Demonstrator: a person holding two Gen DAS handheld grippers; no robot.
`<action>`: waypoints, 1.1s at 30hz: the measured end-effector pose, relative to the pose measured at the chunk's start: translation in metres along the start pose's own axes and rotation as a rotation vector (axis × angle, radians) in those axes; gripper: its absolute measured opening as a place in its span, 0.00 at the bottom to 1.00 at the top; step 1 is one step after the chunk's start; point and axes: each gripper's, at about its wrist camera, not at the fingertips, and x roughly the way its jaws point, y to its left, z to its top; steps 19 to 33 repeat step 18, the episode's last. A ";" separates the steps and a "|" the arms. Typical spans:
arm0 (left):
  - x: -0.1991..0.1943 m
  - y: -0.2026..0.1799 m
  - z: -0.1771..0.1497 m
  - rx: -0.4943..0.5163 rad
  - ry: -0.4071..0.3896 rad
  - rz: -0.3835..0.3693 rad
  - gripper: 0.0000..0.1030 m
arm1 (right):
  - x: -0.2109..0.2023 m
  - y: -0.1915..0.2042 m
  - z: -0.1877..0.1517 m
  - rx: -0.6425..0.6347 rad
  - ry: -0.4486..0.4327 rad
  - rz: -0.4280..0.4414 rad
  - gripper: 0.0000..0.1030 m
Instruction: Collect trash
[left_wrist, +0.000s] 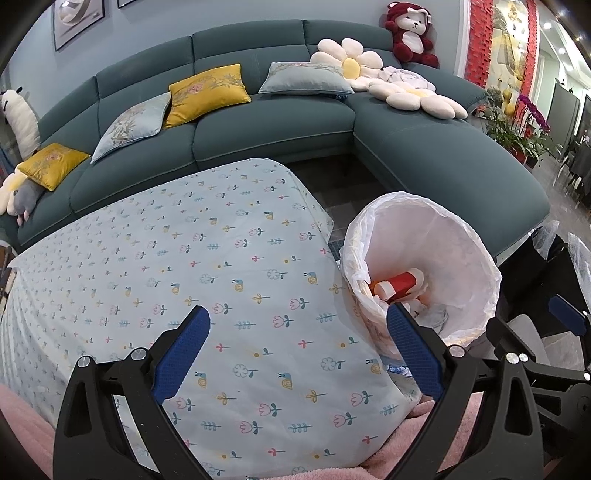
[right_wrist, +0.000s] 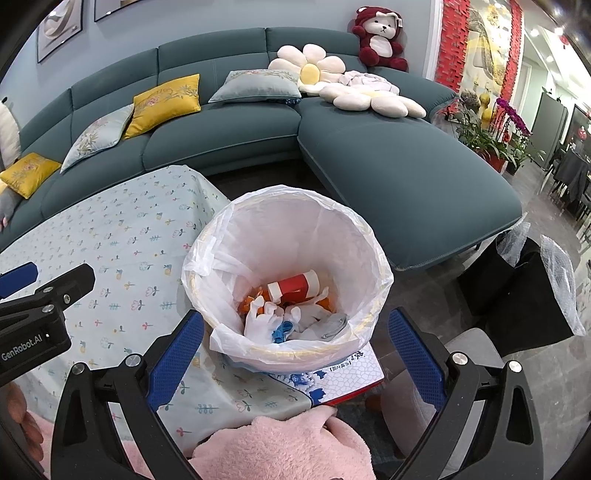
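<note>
A waste bin (right_wrist: 369, 236) lined with a white plastic bag stands beside the table's right corner; it also shows in the left wrist view (left_wrist: 476, 254). Inside lie a red and white paper cup (right_wrist: 295, 286), orange wrappers (right_wrist: 246, 304), crumpled white tissues (right_wrist: 266, 317), a blue scrap (right_wrist: 281, 329) and a grey rag (right_wrist: 334, 321). My right gripper (right_wrist: 295, 354) is open and empty just above the bin's near rim. My left gripper (left_wrist: 299, 347) is open and empty over the table (left_wrist: 184, 258), which has a floral cloth. The left gripper's body shows at the left of the right wrist view (right_wrist: 40, 321).
A teal corner sofa (right_wrist: 388, 170) with cushions and plush toys runs behind the table and bin. A blue and white box (right_wrist: 347, 376) lies under the bin. Black cases wrapped in bubble film (right_wrist: 524, 295) stand on the floor at right. Pink fleece (right_wrist: 288, 443) is close below the grippers.
</note>
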 end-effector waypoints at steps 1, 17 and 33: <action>0.000 0.000 0.000 0.004 0.001 0.001 0.89 | 0.000 0.000 0.000 0.000 0.000 0.000 0.93; 0.002 -0.005 -0.004 0.020 0.029 -0.030 0.89 | 0.000 -0.001 -0.001 0.002 0.000 -0.006 0.93; 0.002 -0.005 -0.004 0.021 0.029 -0.031 0.89 | 0.000 -0.001 -0.001 0.002 0.000 -0.006 0.93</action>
